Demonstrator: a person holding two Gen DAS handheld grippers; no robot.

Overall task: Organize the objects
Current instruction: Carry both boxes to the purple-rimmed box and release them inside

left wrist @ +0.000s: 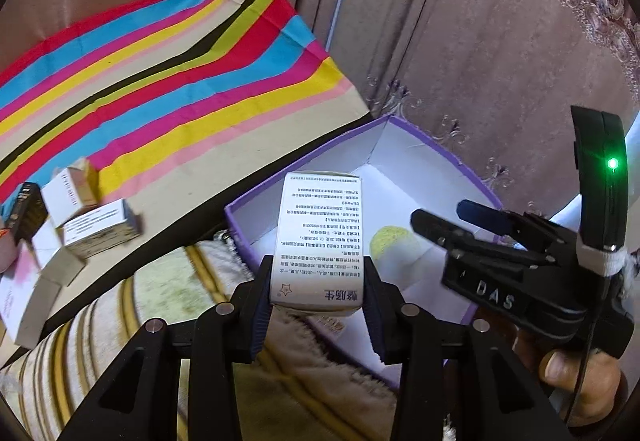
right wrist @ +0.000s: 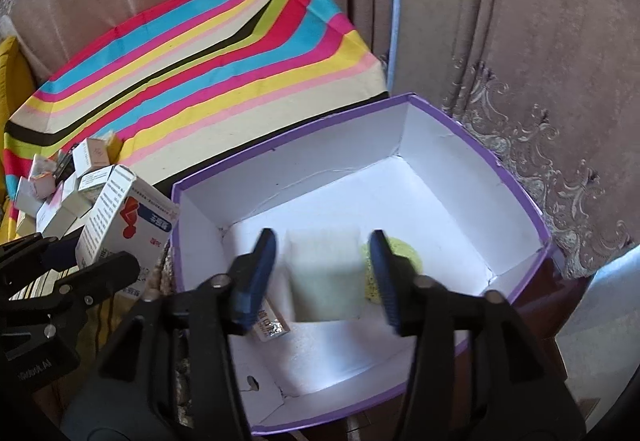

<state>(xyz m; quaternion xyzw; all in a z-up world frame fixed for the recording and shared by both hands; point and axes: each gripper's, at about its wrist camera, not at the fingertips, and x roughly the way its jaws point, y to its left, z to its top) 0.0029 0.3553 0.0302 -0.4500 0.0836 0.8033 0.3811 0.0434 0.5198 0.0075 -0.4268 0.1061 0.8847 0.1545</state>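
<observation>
Left gripper (left wrist: 318, 293) clamped and angled downward; right gripper (right wrist: 324, 273) spread apart, angled downward.

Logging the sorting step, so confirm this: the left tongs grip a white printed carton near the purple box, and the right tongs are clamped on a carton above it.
One part is wrong. In the right wrist view the right tongs stand open over the purple box; the pale blurred carton between them is not pressed by the pads. The left tongs do grip the white printed carton, as the left wrist view shows.

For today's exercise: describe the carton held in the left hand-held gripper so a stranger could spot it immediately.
Find the purple box with white inside. At its near-left edge the left hand-held gripper clamps an upright white medicine carton. Unlike the loose cartons on the striped cloth, it is held up, small print facing you.
</observation>
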